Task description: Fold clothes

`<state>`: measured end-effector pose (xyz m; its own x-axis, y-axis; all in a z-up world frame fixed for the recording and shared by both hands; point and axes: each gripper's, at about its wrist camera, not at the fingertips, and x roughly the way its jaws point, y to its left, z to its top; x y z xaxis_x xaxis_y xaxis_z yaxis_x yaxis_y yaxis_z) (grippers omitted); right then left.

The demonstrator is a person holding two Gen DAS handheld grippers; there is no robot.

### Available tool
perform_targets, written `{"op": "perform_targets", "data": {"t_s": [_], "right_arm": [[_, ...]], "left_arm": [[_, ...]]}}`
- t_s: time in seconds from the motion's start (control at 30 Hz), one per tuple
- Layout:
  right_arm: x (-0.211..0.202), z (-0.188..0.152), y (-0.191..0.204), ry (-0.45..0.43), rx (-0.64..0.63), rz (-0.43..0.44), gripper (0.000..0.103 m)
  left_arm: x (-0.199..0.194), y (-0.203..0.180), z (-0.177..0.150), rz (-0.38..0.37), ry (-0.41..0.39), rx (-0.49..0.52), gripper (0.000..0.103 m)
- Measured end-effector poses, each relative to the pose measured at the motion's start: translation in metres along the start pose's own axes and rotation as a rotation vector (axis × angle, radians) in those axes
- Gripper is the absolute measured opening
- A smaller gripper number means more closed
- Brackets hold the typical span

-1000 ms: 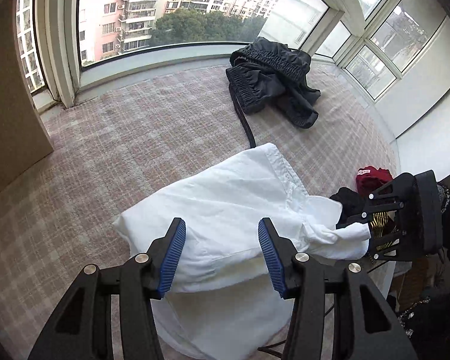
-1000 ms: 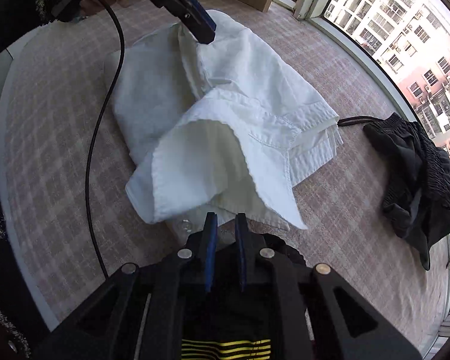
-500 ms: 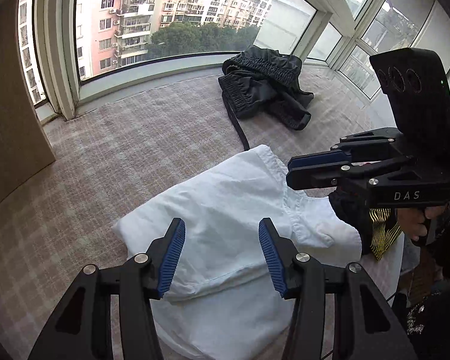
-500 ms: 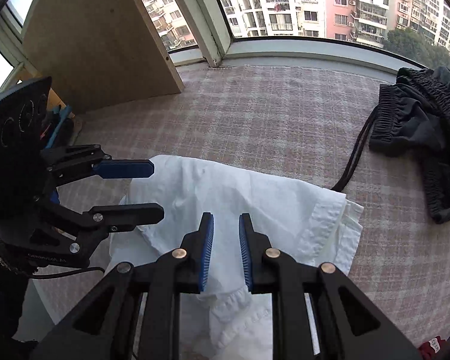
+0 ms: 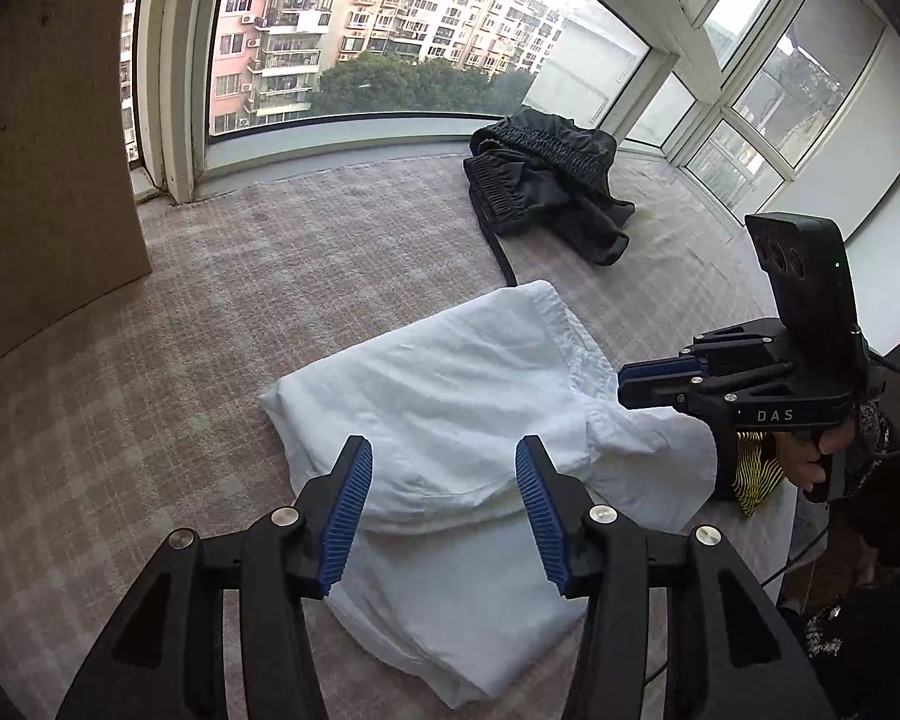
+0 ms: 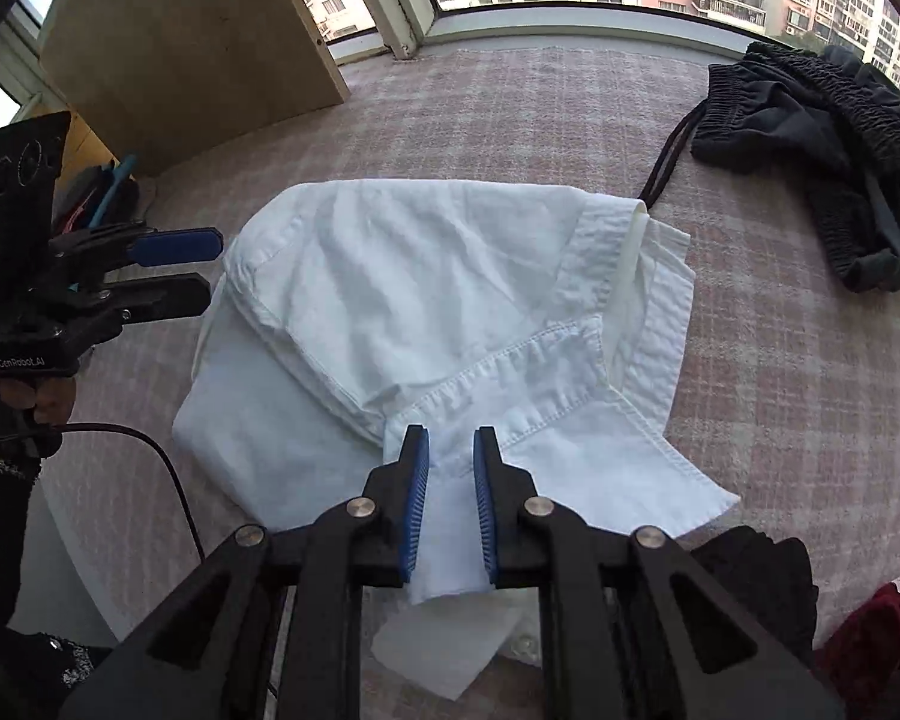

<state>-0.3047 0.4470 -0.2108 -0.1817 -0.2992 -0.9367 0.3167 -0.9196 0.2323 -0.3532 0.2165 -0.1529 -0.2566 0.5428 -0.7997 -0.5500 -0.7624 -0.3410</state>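
Note:
A white shirt (image 5: 450,396) lies partly folded on the checked pink cover, with its collar toward the window; it also shows in the right wrist view (image 6: 426,300). My left gripper (image 5: 444,480) is open and empty, hovering above the shirt's near edge. My right gripper (image 6: 451,456) is open by a narrow gap, above a loose sleeve flap with nothing between the pads. In the left wrist view the right gripper (image 5: 630,384) hangs over the shirt's right side. In the right wrist view the left gripper (image 6: 204,267) sits at the shirt's left edge.
A crumpled black garment (image 5: 546,180) with a drawstring lies near the window, also in the right wrist view (image 6: 810,138). A wooden board (image 6: 192,42) leans at the left. Dark red cloth (image 6: 870,630) and black cloth (image 6: 750,564) lie at the near right edge.
My right gripper let go of the shirt flap it held up a second ago; the flap now lies folded over the shirt. Its jaws have opened a little. My left gripper stayed open.

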Motion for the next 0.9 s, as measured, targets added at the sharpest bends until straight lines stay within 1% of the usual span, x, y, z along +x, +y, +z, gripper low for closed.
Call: {"op": "perform_targets", "data": {"t_s": [0.07,0.1,0.13,0.17,0.2,0.23,0.27,0.3,0.33,0.37,0.4,0.47,0.57,0.6,0.63,0.7,0.77,0.83,0.9], "right_arm": [[-0.002,-0.005,-0.005,-0.004,0.023,0.015,0.017],[-0.007,-0.003,-0.01,0.018,0.053,0.033,0.017],[-0.016,0.0,-0.018,0.013,0.088,0.048,0.017],[-0.028,0.003,-0.027,-0.022,0.119,0.04,0.018],[-0.04,0.006,-0.037,-0.067,0.149,0.021,0.029],[-0.048,0.009,-0.046,-0.107,0.177,-0.024,0.04],[-0.054,0.012,-0.056,-0.147,0.204,-0.079,0.067],[-0.055,0.015,-0.064,-0.173,0.234,-0.117,0.074],[-0.051,0.019,-0.072,-0.174,0.263,-0.11,0.074],[-0.045,0.023,-0.08,-0.167,0.292,-0.086,0.074],[-0.038,0.026,-0.085,-0.153,0.318,-0.062,0.074],[-0.021,0.031,-0.094,-0.116,0.369,-0.011,0.074],[0.002,0.029,-0.094,-0.073,0.405,0.02,0.074],[0.007,0.028,-0.092,-0.073,0.396,0.02,0.078],[0.008,0.03,-0.086,-0.082,0.367,-0.003,0.08],[0.01,0.032,-0.072,-0.074,0.29,-0.069,0.084],[0.01,0.034,-0.06,-0.068,0.234,-0.122,0.085],[0.007,0.034,-0.054,-0.079,0.218,-0.15,0.086],[0.003,0.035,-0.049,-0.095,0.2,-0.14,0.085]], "left_arm": [[0.021,0.003,-0.011,0.022,0.056,-0.023,0.05],[0.031,0.006,-0.017,0.028,0.085,-0.044,0.05],[0.04,0.012,-0.023,0.029,0.11,-0.071,0.049],[0.043,0.014,-0.029,0.033,0.118,-0.084,0.048],[0.037,0.015,-0.032,0.043,0.105,-0.097,0.046],[0.028,0.015,-0.033,0.052,0.086,-0.121,0.046],[0.016,0.016,-0.035,0.064,0.058,-0.148,0.047],[0.002,0.018,-0.037,0.079,0.015,-0.182,0.05],[-0.009,0.022,-0.038,0.086,-0.023,-0.223,0.059],[-0.018,0.027,-0.038,0.085,-0.046,-0.271,0.063],[-0.023,0.032,-0.038,0.085,-0.059,-0.316,0.071],[-0.021,0.039,-0.034,0.103,-0.031,-0.371,0.073],[-0.003,0.045,-0.029,0.134,0.024,-0.409,0.074],[0.004,0.047,-0.028,0.138,0.039,-0.421,0.074],[0.011,0.049,-0.027,0.14,0.053,-0.433,0.074],[0.026,0.053,-0.027,0.142,0.078,-0.458,0.074],[0.038,0.055,-0.03,0.153,0.107,-0.487,0.074],[0.047,0.053,-0.032,0.14,0.125,-0.501,0.074],[0.051,0.044,-0.031,0.147,0.139,-0.475,0.074]]}}
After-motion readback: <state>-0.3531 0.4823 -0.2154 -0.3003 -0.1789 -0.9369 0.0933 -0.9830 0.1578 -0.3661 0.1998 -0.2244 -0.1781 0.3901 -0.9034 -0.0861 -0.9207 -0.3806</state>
